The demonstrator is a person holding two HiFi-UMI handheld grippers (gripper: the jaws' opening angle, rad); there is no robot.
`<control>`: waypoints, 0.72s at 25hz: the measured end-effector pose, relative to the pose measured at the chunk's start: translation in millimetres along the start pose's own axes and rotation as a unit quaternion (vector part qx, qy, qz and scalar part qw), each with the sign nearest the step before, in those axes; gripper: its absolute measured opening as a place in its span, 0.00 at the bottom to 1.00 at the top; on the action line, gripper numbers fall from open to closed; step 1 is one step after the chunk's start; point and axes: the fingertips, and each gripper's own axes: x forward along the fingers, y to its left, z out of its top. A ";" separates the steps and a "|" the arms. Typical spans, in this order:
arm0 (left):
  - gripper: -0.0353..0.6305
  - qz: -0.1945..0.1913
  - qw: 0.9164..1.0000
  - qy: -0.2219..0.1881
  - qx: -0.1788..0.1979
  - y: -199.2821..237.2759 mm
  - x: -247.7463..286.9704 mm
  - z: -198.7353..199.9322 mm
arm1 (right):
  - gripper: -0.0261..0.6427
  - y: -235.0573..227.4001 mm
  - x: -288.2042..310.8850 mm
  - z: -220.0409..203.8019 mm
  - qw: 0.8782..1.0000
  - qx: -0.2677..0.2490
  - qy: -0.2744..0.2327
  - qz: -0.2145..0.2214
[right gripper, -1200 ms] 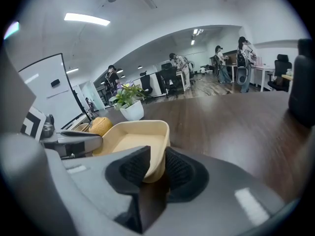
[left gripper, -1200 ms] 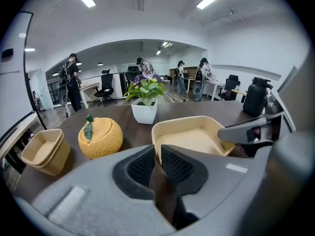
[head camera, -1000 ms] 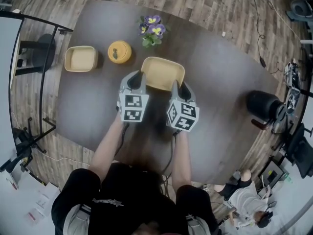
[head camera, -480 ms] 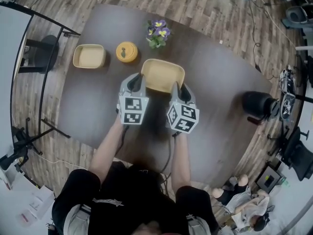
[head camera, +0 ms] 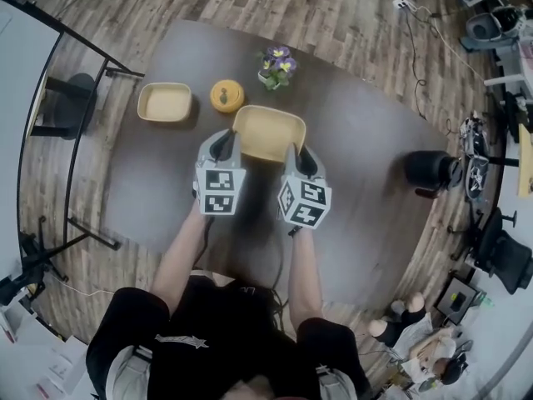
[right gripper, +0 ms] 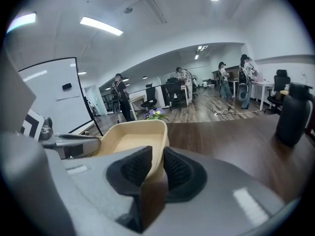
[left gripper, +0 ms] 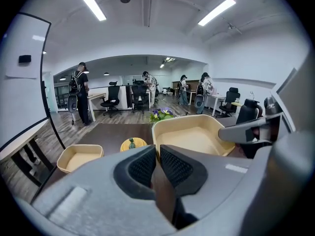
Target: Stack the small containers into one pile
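The big tan container is held at its near side, with one pair of tongs on each near corner. The left tongs are shut tight on the thin rim at the left corner. In the left gripper view, the left tongs have the rim squeezed between their black pads, and the big tan container opens out just past them. The right tongs grip the rim at the right corner. In the right gripper view, the right tongs pinch the wall of the big tan container between both pads. I cannot tell if its bottom touches the dark surface.

The small tan container sits on the surface, well to the left of the big one and a bit farther from the person. The round yellow container has a little green thing on top. It stands near the big one's far left corner, between it and the small one. The purple and yellow flowers stand just past the big one's far side. A black jug stands well to its right.
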 end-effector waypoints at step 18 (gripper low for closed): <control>0.11 0.045 0.999 -0.014 0.001 139.2 -79.6 -2.4 | 0.15 157.2 12.7 14.7 0.999 -0.022 -0.015 0.045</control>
